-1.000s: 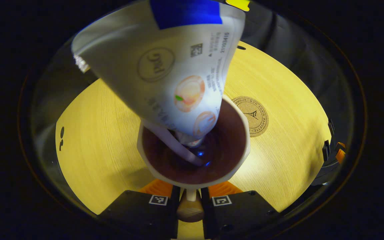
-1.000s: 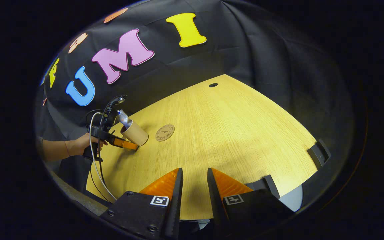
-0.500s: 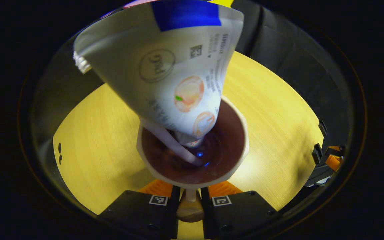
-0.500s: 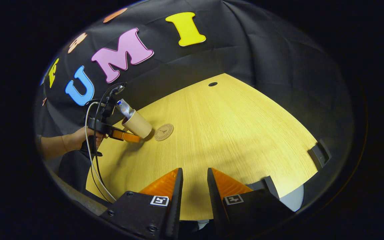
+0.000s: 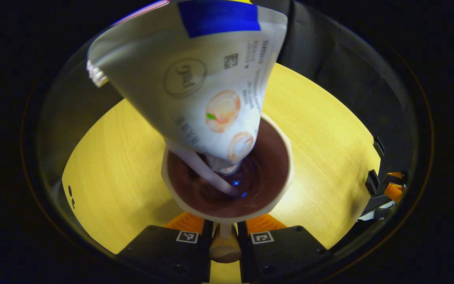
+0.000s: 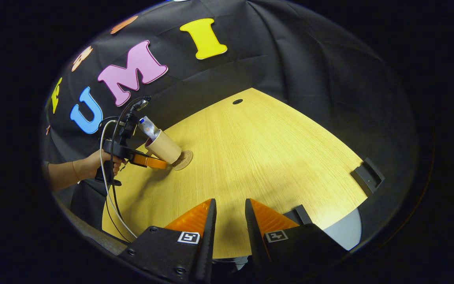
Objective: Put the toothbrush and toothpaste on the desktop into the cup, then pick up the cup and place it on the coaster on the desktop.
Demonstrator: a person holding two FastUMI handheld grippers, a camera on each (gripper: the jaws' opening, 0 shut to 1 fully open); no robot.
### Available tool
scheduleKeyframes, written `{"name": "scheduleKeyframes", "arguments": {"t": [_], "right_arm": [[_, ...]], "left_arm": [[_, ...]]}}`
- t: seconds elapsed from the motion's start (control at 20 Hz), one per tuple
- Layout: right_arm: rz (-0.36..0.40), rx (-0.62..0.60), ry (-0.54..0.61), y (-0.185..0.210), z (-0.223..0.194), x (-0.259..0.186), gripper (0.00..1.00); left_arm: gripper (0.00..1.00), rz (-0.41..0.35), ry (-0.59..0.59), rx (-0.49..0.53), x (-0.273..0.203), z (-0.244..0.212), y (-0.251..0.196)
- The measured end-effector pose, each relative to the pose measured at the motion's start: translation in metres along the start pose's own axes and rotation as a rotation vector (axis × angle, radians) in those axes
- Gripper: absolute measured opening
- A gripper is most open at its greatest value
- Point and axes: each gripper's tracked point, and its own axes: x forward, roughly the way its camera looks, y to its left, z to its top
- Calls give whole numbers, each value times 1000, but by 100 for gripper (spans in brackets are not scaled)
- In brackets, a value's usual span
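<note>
while the left gripper [image 5: 224, 236] clamps the cup [image 5: 227, 173] handle over the coaster [image 6: 183, 159], the right gripper [image 6: 229, 221] hangs empty, fingers slightly apart

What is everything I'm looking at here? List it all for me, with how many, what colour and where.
Cup: one, tan outside, dark brown inside, held tilted above the table, over the coaster.
Toothpaste: one, white tube with a blue end, standing in the cup.
Toothbrush: one, pale handle, in the cup beside the tube.
Coaster: one, round, brown, on the table, partly hidden by the cup.
Table: one, light wood.
Cable: one, white, hanging from the left gripper.
Left gripper: one, shut on the cup's handle.
Right gripper: one, low over the near table edge, holding nothing.
Hand: one, holding the left gripper.
</note>
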Motion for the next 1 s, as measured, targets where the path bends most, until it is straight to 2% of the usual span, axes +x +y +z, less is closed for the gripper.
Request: {"name": "scheduleKeyframes", "arguments": {"t": [0.05,0.1,0.15,0.2,0.25,0.4,0.45,0.5,0.55,0.6,0.8,0.85,0.95,1.0], "right_arm": [[-4,1,-2,-2,0,-1,45],[-8,4,-4,-4,-1,-3,34],[-11,9,-3,-6,-2,-4,34],[-14,13,-2,-9,-3,-5,45],[-19,17,0,-11,-4,-7,34],[-29,23,0,-19,-5,-13,34],[-31,24,0,-21,-5,-13,45],[-34,26,3,-21,-7,-15,34],[-35,26,6,-22,-8,-16,45],[-38,27,7,-24,-9,-17,34],[-45,46,11,-28,-12,-20,35],[-45,52,11,-29,-11,-20,35],[-43,59,12,-28,-10,-19,34],[-41,58,13,-28,-11,-19,35]], "left_arm": [[33,2,5,9,2,0,-3],[33,2,8,14,5,1,-6],[33,2,10,18,6,2,-13],[33,4,13,24,6,0,-18],[33,5,17,29,10,-3,-29],[33,15,31,36,21,-8,-45],[33,21,38,36,25,-8,-44],[33,27,44,36,27,-9,-42],[33,30,48,37,28,-10,-38],[33,31,51,39,29,-10,-38],[33,38,54,52,27,-11,-37],[29,40,57,50,28,-12,-37],[34,45,61,43,29,-12,-37],[29,46,66,43,29,-12,-37]]}}
